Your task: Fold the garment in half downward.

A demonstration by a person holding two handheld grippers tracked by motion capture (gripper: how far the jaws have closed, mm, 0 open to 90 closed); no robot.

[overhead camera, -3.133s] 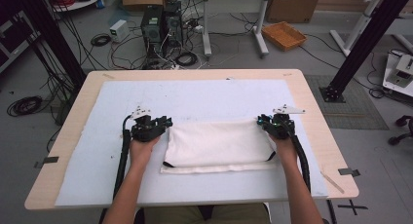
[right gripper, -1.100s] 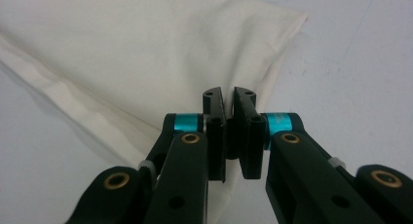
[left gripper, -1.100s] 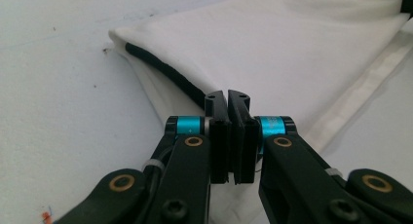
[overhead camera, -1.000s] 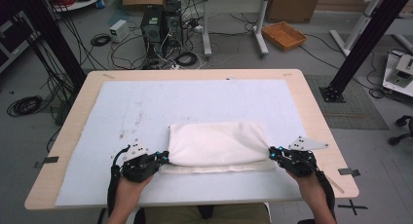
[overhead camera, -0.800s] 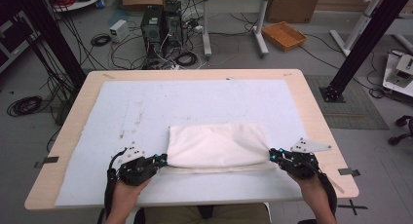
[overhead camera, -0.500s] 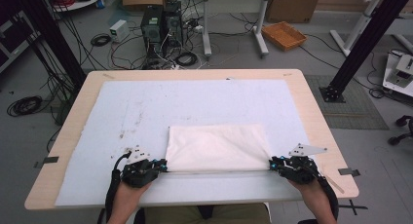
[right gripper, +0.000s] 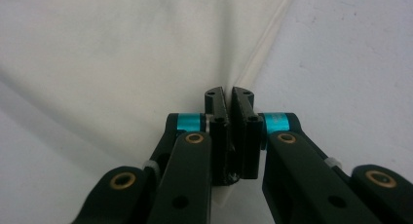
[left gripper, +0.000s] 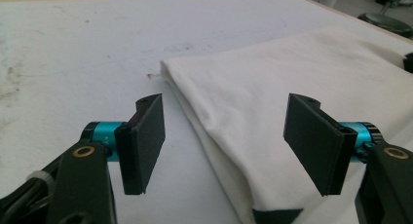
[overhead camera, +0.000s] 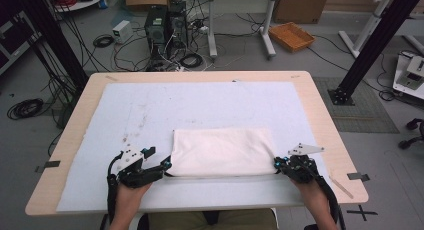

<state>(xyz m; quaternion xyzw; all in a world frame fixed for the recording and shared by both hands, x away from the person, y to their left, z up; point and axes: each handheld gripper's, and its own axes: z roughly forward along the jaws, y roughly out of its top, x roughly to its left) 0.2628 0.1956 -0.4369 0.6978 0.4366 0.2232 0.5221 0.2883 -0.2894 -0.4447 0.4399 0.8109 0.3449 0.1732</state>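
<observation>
A cream cloth, folded into a rectangle, lies on the white mat near the table's front edge. My left gripper is at the cloth's near left corner. In the left gripper view its jaws stand wide apart and have just been opening; the cloth's folded edge lies between them, untouched by the pads. My right gripper is at the near right corner. Its jaws have just been closing and pinch the cloth's edge between the pads.
The wooden table borders the mat on all sides. Behind the table, computer towers, cables and an orange tray sit on the floor. A black frame post stands at the right.
Both grippers drew the cloth's far edge toward the front edge, folding it in half. The left jaws have since opened and let the corner go; the right still pinches its corner.
</observation>
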